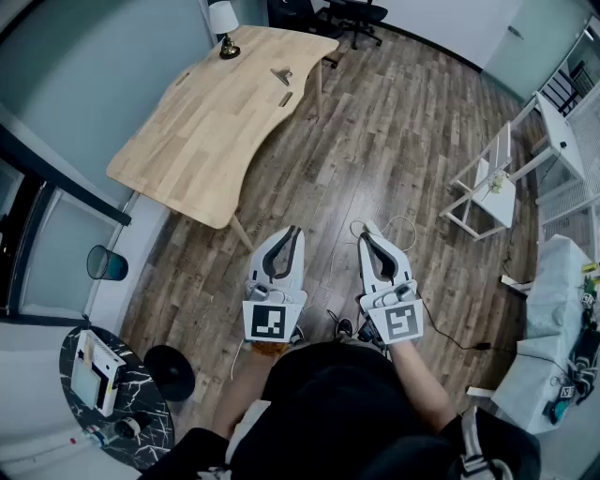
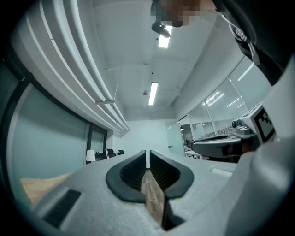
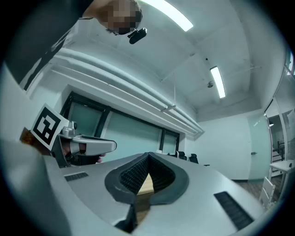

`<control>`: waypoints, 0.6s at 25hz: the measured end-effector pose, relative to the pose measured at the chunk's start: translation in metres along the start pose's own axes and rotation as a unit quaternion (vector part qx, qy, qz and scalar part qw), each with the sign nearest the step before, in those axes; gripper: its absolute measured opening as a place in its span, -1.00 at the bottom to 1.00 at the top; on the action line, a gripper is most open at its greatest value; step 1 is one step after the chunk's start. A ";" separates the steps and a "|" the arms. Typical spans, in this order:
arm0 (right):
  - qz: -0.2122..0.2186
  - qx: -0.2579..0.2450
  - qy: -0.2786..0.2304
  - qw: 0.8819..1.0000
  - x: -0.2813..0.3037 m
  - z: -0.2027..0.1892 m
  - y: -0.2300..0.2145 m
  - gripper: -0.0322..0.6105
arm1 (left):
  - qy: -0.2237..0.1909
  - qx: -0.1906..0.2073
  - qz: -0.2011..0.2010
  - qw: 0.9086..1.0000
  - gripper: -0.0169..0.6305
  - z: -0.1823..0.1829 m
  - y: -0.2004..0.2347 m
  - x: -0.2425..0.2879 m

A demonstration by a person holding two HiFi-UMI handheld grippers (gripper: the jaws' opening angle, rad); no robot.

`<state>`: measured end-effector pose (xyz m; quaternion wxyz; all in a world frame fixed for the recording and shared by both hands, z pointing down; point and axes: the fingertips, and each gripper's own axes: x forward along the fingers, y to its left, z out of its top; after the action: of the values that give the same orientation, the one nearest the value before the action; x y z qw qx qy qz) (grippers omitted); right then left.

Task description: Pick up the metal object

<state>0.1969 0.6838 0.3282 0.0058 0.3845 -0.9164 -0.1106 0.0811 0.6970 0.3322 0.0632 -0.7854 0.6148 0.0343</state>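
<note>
Wood-plank floor (image 1: 375,141) runs through the room, and a pale wooden table (image 1: 202,141) stands on it ahead of you and to your left. The metal object (image 1: 281,75) lies on the table top at its far end, close to the right edge. It is small, grey and dull-shiny, with a wider bar at one end and a narrow stem; finer detail is too small to tell. A little brown piece (image 1: 286,97) lies on the table just beside it, on the side nearer you. A lamp (image 1: 223,26) stands at the table's far corner, left of the object.

Your two grippers are well apart from the table, off its near end and over bare floor. You hold them side by side close in front of your body, elbows tucked, tips pointing away from you. The left gripper (image 1: 291,232) has its jaws pressed together at the tips, with nothing between them. The right gripper (image 1: 368,232) is closed the same way, its ribbed pads meeting and empty. Both gripper views angle upward and take in the ceiling lights. Neither gripper touches the object.

A bin (image 1: 106,263) sits on the floor left of the table's near end.
</note>
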 end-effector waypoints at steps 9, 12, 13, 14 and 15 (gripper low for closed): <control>-0.001 0.022 0.030 0.999 0.030 -0.017 0.010 -0.89 | 0.001 -0.009 -0.016 1.000 -0.85 -0.010 0.042 0.005; -0.006 0.021 0.041 0.999 0.041 -0.026 -0.002 -0.89 | -0.001 -0.012 -0.016 1.000 -0.87 -0.015 0.050 0.015; -0.007 0.025 0.040 0.999 0.045 -0.028 -0.007 -0.89 | 0.001 -0.012 -0.016 1.000 -0.88 -0.017 0.051 0.019; -0.007 0.028 0.038 0.999 0.050 -0.031 -0.013 -0.89 | 0.004 -0.012 -0.016 1.000 -0.88 -0.021 0.052 0.025; -0.007 0.030 0.034 0.999 0.055 -0.033 -0.020 -0.89 | 0.007 -0.012 -0.015 1.000 -0.88 -0.024 0.052 0.032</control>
<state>0.1752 0.6247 0.3523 0.0252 0.3941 -0.9161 -0.0699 0.0379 0.6507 0.3484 0.0502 -0.7955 0.6029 0.0352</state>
